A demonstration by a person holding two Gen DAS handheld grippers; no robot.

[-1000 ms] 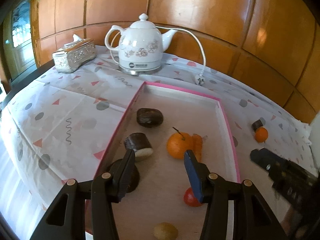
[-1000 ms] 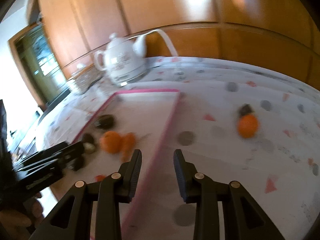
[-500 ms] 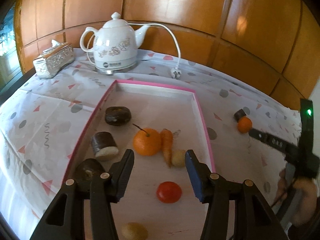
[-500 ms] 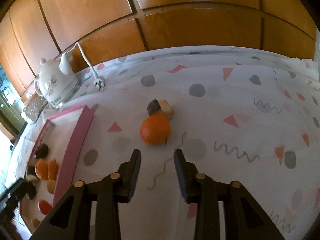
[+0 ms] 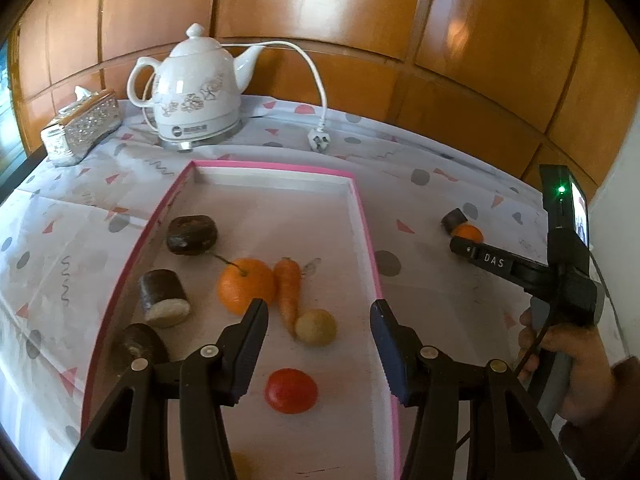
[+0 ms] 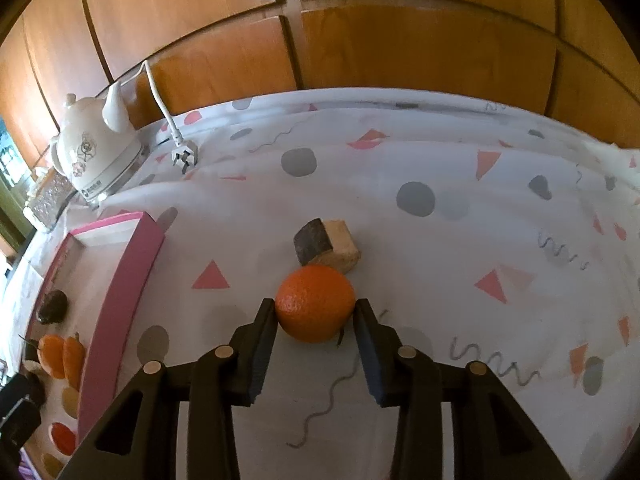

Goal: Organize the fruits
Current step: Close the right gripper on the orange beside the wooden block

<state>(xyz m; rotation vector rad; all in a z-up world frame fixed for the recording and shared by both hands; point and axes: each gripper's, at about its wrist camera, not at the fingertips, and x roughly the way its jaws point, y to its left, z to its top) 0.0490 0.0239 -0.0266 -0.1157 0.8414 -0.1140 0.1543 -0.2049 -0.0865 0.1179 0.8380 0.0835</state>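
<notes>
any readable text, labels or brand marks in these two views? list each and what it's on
"DAS": white letters on the black finger of the right gripper, seen in the left wrist view.
Dark label with a round logo on the base of the white kettle: too small to read in either view.
Small lit screen on the device above the person's hand: blurred, nothing legible.
Tablecloth: only shapes and squiggles, no text.

Home: kettle (image 5: 192, 92), wood panelling (image 5: 320, 12)
</notes>
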